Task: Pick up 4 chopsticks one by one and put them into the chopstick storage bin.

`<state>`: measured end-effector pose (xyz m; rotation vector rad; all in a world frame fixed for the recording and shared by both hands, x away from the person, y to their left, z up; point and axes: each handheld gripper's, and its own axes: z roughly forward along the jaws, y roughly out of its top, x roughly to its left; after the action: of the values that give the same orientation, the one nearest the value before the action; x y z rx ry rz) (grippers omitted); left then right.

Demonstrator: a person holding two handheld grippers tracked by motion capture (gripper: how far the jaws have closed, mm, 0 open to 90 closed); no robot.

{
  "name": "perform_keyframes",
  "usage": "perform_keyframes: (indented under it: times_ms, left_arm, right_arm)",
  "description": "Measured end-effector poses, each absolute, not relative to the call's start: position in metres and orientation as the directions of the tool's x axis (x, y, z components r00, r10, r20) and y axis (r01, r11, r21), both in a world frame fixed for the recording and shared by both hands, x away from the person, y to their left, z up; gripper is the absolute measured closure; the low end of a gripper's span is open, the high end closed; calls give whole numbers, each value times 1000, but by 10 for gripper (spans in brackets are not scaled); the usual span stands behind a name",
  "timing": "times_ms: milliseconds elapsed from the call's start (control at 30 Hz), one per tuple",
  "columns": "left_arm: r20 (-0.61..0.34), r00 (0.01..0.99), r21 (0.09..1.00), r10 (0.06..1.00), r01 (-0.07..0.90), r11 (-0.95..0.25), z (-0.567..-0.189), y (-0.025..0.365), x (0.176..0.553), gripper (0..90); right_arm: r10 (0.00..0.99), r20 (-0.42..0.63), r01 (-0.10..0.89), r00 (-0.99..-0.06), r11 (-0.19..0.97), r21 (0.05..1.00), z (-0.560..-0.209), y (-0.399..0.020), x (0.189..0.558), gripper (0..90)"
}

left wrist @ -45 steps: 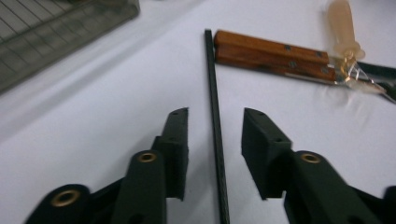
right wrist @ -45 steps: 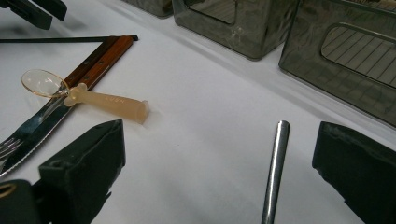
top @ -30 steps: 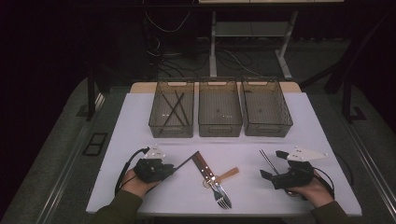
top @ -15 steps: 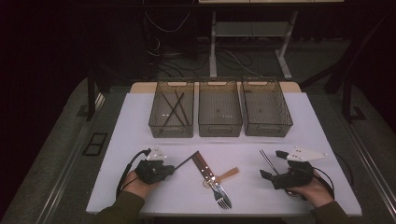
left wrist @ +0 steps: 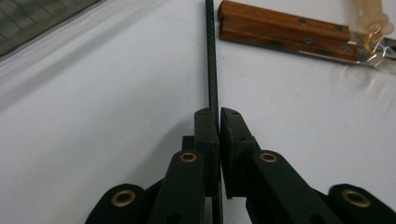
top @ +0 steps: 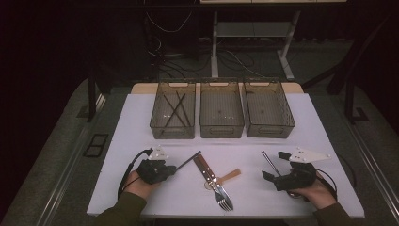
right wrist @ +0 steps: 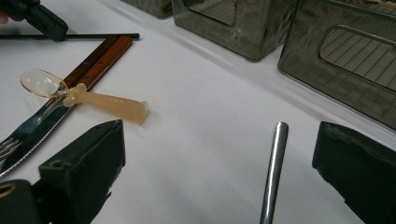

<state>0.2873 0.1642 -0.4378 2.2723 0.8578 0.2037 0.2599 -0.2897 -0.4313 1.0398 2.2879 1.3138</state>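
Observation:
My left gripper (top: pixel 173 167) (left wrist: pixel 218 113) rests on the white table (top: pixel 141 117) at the front left. It is shut on the near end of a thin black chopstick (top: pixel 189 158) (left wrist: pixel 211 56), which lies flat and points away to the right. At the front right my right gripper (top: pixel 275 165) (right wrist: pixel 219 140) stands open. A silver metal chopstick (top: pixel 269 161) (right wrist: pixel 274 172) lies on the table between its jaws, and the pads do not touch it.
A knife and a fork with wooden handles (top: pixel 205 165) (left wrist: pixel 285 29) lie mid-table. A clear spoon with a beige handle (top: pixel 231 175) (right wrist: pixel 105 103) lies across them. Three smoky bins stand behind: the left bin (top: pixel 157 123) holds several black chopsticks, then the middle bin (top: pixel 221 127) and the right bin (top: pixel 270 128).

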Motion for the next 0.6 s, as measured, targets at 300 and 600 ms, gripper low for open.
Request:
perform_keyframes:
  times_ms: [300,600]
  left_arm:
    - [-110,783,658,613,520,-545,-432,167,290,857]
    - [-117,786,684,607,506,-525,-424,171,293,857]
  right_arm:
    - [718,92,440,-689,315,841,-431,-290,260,28]
    - [720,95,443,-687,312,840,-431,-290,260,28]
